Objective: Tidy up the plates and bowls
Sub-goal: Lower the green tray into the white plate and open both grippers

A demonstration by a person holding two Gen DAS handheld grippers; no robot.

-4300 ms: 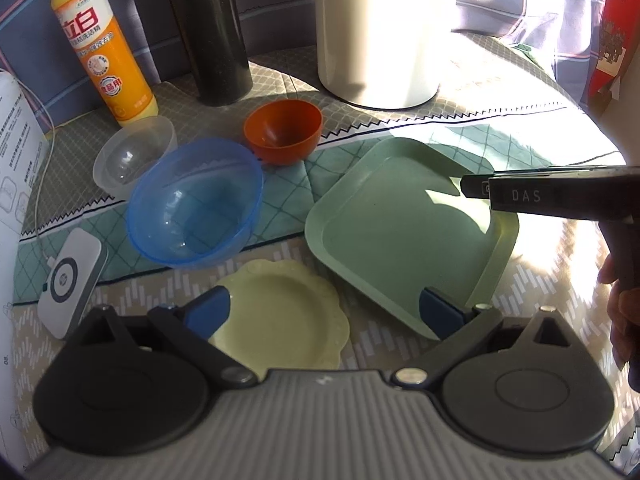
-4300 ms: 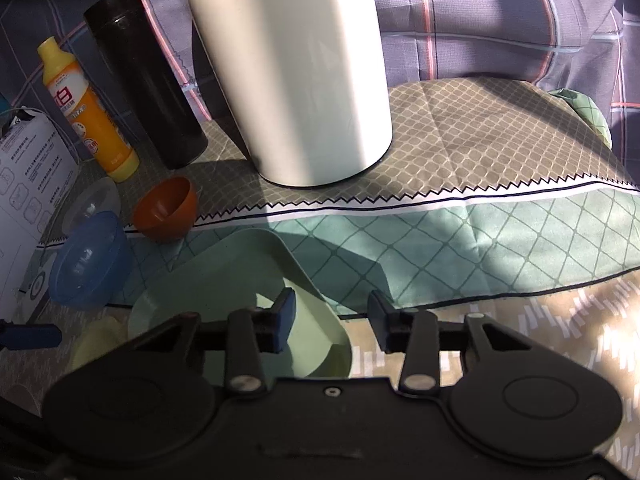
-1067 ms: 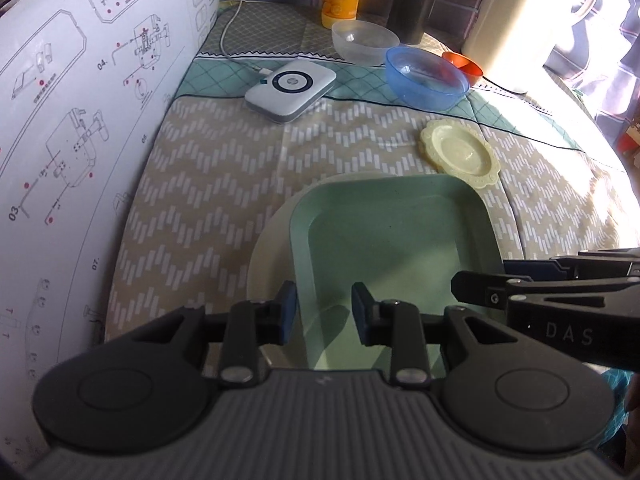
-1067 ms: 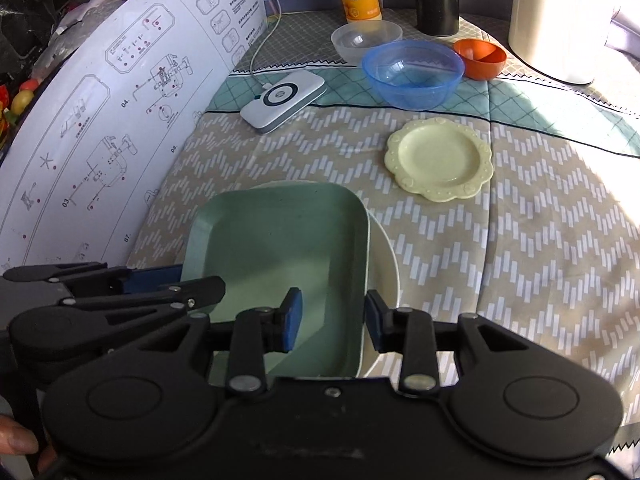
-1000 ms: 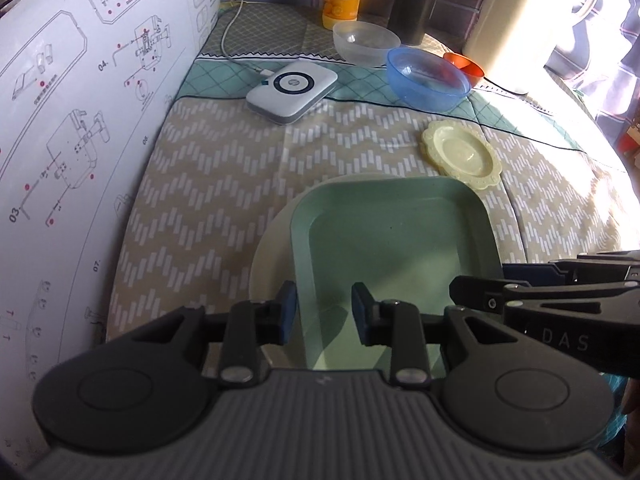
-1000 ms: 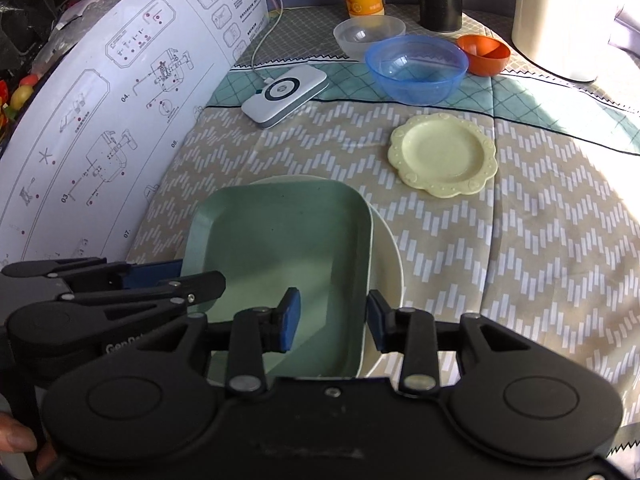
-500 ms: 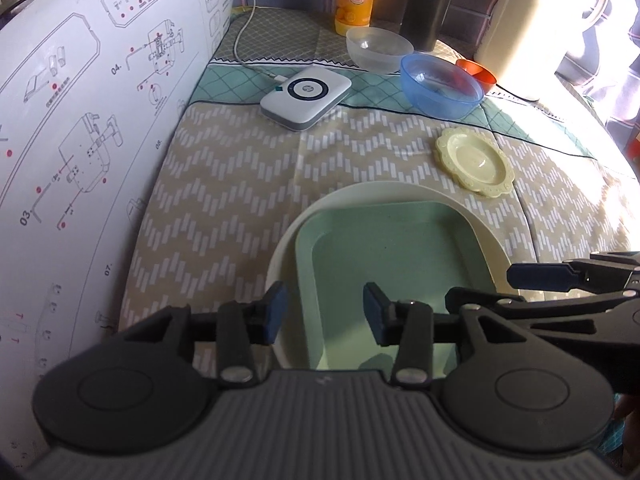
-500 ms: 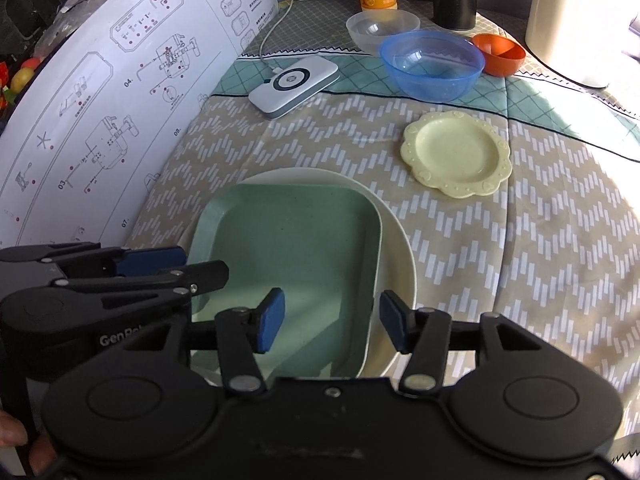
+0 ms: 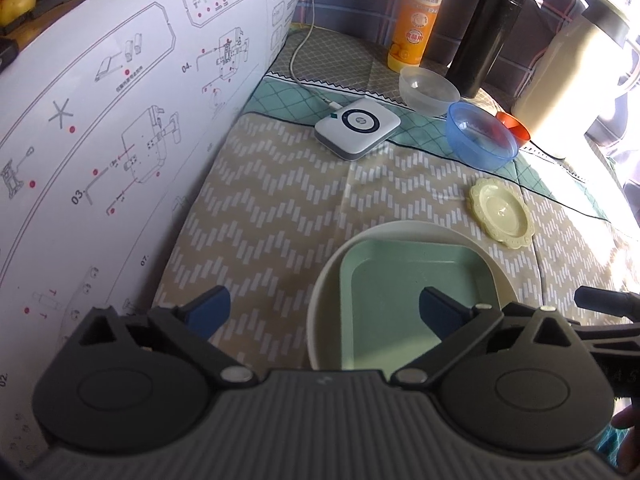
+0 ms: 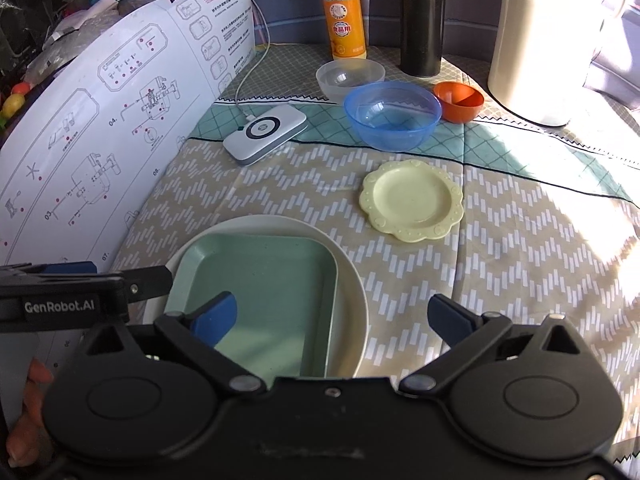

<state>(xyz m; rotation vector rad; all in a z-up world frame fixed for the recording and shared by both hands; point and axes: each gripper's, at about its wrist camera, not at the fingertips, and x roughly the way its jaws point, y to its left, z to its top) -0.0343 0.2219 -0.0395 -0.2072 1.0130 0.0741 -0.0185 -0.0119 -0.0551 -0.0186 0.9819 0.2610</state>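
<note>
A green square plate [image 9: 412, 280] [image 10: 264, 280] lies inside a cream round plate [image 9: 324, 280] [image 10: 352, 280] on the patterned cloth. My left gripper [image 9: 324, 304] hovers over their left edge, jaws opening wide, pads touching nothing. My right gripper [image 10: 332, 310] hangs over their right edge, jaws also opening, pads free. Farther back lie a yellow scalloped plate [image 9: 500, 212] [image 10: 412, 204], a blue bowl [image 9: 480, 136] [image 10: 392, 116], a clear bowl [image 9: 428, 88] [image 10: 348, 76] and a small orange bowl [image 9: 514, 126] [image 10: 458, 102].
A white board printed with diagrams [image 9: 100, 120] walls off the left side. A white charger with a cable [image 9: 356, 126] lies near the bowls. At the back stand an orange detergent bottle [image 10: 344, 12], a black flask [image 10: 422, 16] and a cream jug [image 10: 552, 40].
Both grippers went from nearly shut on the green plate's rims to wide open. The green plate now rests in the cream plate. The left gripper drew back a little.
</note>
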